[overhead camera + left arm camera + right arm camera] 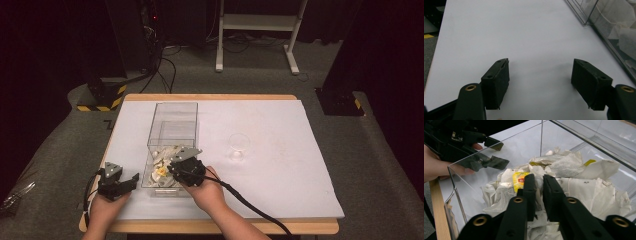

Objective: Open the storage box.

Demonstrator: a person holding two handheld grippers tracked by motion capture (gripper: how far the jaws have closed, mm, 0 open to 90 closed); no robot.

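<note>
Teabags, white, crumpled paper ones [579, 180], lie heaped in the near end of the clear plastic box [172, 131] on the white table cover [280, 165]. Right gripper [539, 178] dips among them, jaws nearly together with nothing visibly between. One yellow tag [519, 180] bears red lettering, unreadable. Left gripper [540, 72] rests outside the box's wall, jaws wide apart. A clear cup [238, 146] stands well apart.

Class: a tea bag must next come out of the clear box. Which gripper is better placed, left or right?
Right. The right gripper is already inside the clear box, jaws nearly closed over the tea bags. The left gripper hangs open over bare table beside the box.
</note>
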